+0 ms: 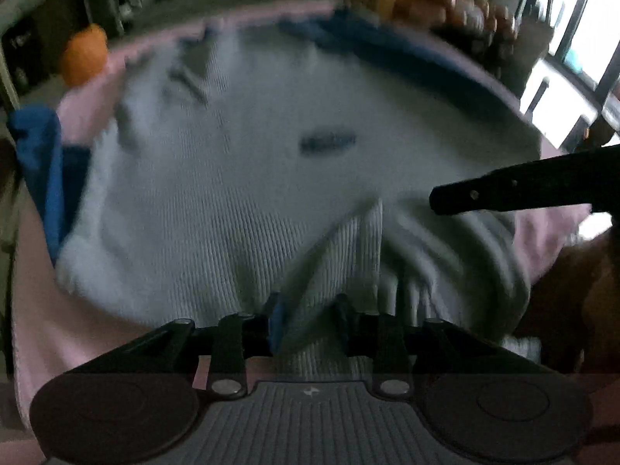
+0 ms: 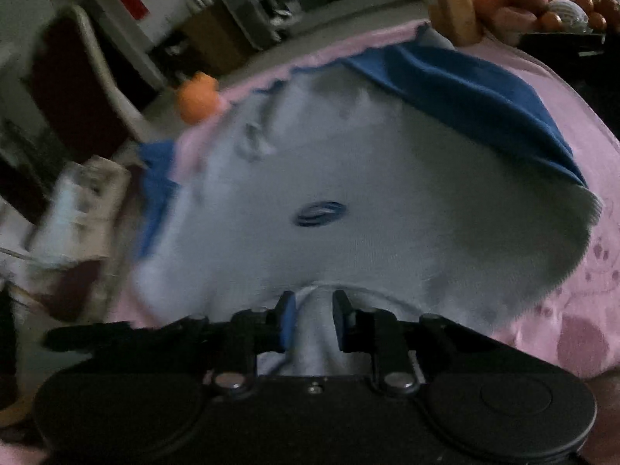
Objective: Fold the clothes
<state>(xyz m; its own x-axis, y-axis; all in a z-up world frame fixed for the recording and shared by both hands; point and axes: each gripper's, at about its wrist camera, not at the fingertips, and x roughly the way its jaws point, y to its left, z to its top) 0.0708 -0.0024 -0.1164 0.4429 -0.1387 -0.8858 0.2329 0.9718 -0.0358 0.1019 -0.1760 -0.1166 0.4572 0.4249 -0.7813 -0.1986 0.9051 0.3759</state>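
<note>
Left wrist view: the pale grey ribbed knit top with blue sleeves (image 1: 248, 178) is lying spread across the pink cloth-covered counter (image 1: 50, 333), filling mid-frame, so folding is barely getting going. The left hand-held gripper (image 1: 306, 310) is sitting part-open at lower centre, with a hem ridge bunching between its fingers.

Right wrist view: same top, mostly flat. The right hand-held gripper (image 2: 314, 317), lower centre, is pinching the near hem in narrow jaws.

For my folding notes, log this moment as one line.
stage: mid-fold | left gripper: shirt hem between jaws | right gripper: same | white shirt: spread on pink cloth
</note>
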